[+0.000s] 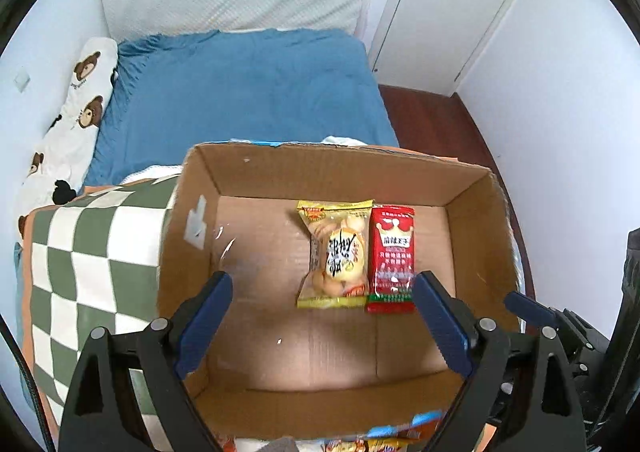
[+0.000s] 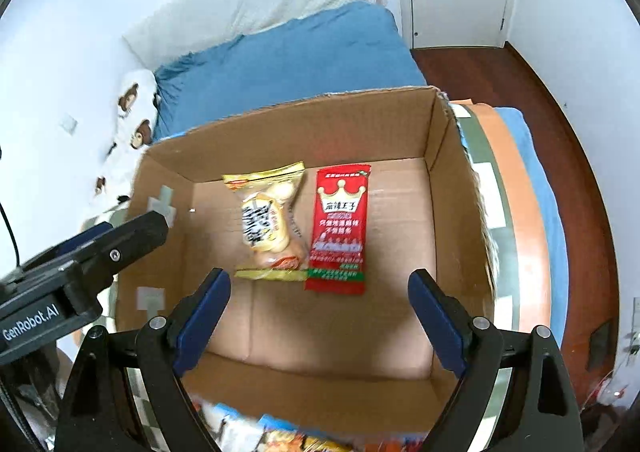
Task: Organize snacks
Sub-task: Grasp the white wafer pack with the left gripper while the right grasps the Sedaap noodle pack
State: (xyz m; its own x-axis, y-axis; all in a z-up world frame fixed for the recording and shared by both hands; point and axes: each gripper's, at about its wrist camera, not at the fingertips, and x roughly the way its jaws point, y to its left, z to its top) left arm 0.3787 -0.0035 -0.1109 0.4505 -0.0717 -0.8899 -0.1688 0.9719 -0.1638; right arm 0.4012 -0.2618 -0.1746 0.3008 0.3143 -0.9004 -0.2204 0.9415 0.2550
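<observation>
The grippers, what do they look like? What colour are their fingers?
Both the left gripper and the right gripper have black plastic frames with round silver bolts and dark blue finger pads. Seen from the right wrist view, the left gripper's black body carries white "GenRobot.AI" lettering, and a thin black cable runs beside it.

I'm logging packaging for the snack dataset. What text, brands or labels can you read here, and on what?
"GenRobot.AI": on the left hand-held gripper, on its black body.
"麻辣王子": under the crown on the red snack packet; its smaller lines are too blurred.
Yellow snack packet: bold black characters, too blurred to read.
Cardboard box: no readable print.
</observation>
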